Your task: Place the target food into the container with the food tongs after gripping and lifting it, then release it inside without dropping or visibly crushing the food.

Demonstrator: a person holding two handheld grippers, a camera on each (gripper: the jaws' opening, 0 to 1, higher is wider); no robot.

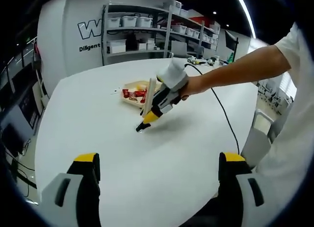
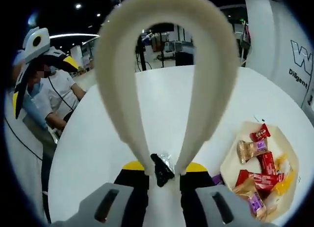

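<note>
At lower centre of the right gripper view, the right gripper clamps the food tongs, whose tips pinch a dark wrapped candy. Left gripper hangs wide open, empty. Candy gripped; the carry to the container at lower right looks still ahead.

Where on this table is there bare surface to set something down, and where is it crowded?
The white table is bare between the left gripper and the right gripper, and along its left edge. It is crowded at the tray of wrapped snacks, just beyond the tongs held by the right gripper.
</note>
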